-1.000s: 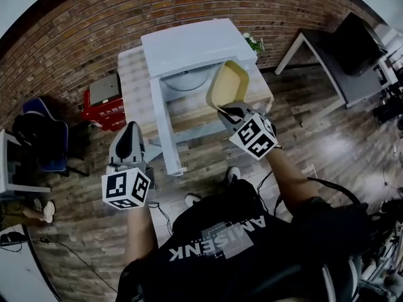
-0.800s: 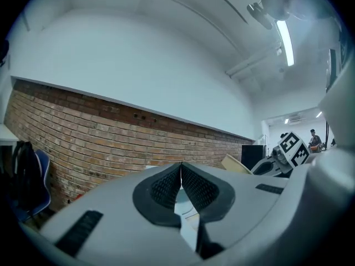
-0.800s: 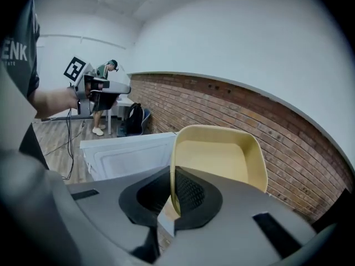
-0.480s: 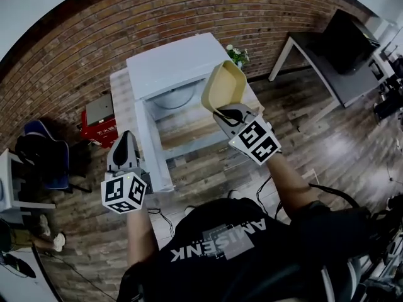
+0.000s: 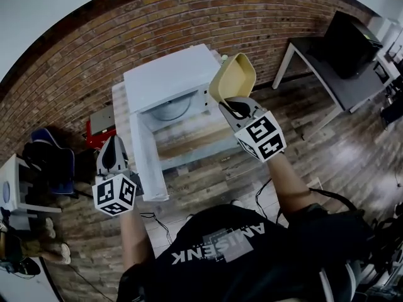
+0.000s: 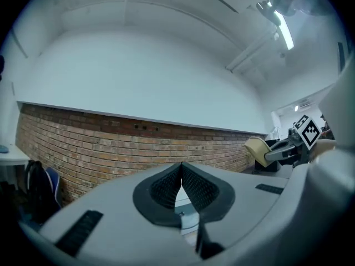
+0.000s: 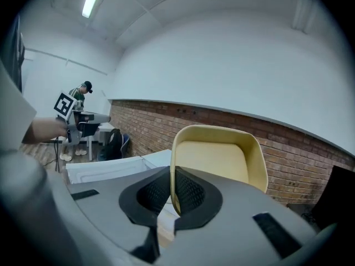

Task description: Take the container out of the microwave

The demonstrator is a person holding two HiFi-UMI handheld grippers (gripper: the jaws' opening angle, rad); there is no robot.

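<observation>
Now, R gripper (image 5: 232, 106) clamped on rim of yellow container (image 5: 234, 75), container tipped on edge, outside microwave (image 5: 165, 75), over table's (image 5: 189, 138) right edge, L gripper (image 5: 113, 141) jaws closed, empty, nr open door (image 5: 146, 168).

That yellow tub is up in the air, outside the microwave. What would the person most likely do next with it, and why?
Probably lower the container onto the bare wooden table in front of the microwave. The right gripper pinches only its rim, so it hangs tilted on edge in the air, already outside the open cavity; setting it down would finish the job.
</observation>
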